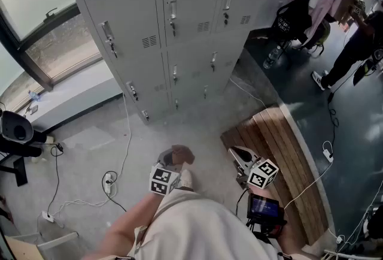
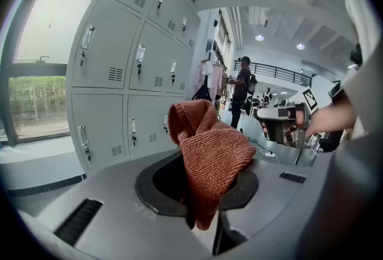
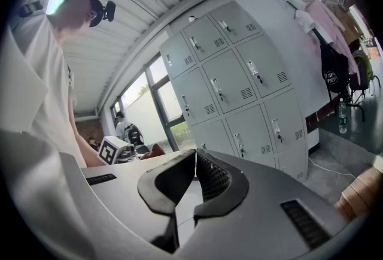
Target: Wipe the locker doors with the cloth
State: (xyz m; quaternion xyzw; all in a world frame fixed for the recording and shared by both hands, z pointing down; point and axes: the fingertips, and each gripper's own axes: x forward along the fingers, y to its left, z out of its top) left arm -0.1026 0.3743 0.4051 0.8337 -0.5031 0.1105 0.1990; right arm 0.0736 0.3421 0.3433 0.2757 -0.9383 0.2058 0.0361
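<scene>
The grey lockers (image 1: pixel 179 31) stand ahead of me across a stretch of floor, and they also show in the left gripper view (image 2: pixel 119 73) and the right gripper view (image 3: pixel 239 85). A rust-red knitted cloth (image 2: pixel 206 154) is clamped in my left gripper (image 2: pixel 200 187) and bunches up above its jaws. In the head view the cloth (image 1: pixel 182 154) and left gripper (image 1: pixel 175 159) are low at centre, well short of the doors. My right gripper (image 1: pixel 236 153) hangs beside it over the bench end. Its jaws (image 3: pixel 195 156) meet with nothing between them.
A slatted wooden bench (image 1: pixel 287 157) runs at the right. Cables (image 1: pixel 122 151) trail over the floor at left, near a black chair (image 1: pixel 15 133). A window (image 1: pixel 36 7) is left of the lockers. Bags (image 1: pixel 293 19), a bottle (image 1: pixel 270 56) and a person (image 1: pixel 353 55) are at the far right.
</scene>
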